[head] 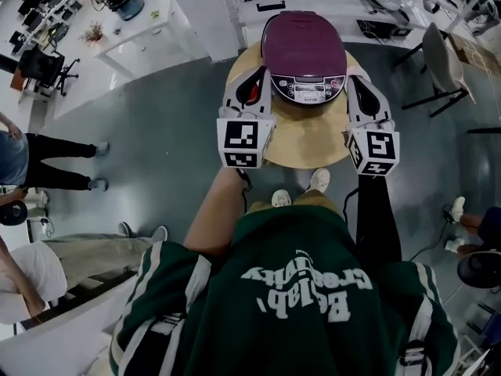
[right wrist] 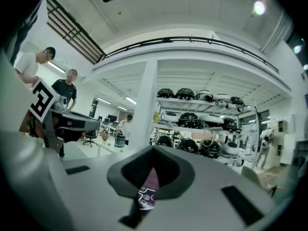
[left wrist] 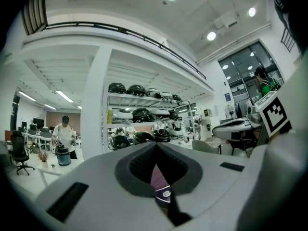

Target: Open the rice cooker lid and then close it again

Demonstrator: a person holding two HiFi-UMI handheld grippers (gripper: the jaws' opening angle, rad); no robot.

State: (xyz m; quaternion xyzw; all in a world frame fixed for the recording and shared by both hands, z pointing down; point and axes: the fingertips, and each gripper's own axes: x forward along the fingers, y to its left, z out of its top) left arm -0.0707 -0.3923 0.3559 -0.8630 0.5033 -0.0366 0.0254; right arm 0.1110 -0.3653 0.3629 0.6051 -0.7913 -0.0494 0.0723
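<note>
Round wooden table (head: 307, 141) with purple rice cooker (head: 304, 49) atop

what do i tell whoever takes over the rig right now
Left gripper: jaws together, holding nothing, beside the rice cooker's left side.
Right gripper: jaws together, empty, by its right side.
The cooker sits on the round table, control panel facing the grippers, lid down.
Done: nothing visible; the pictures cannot say whether the lid was already opened once.
Left: if not, lift the lid open, then shut it.
</note>
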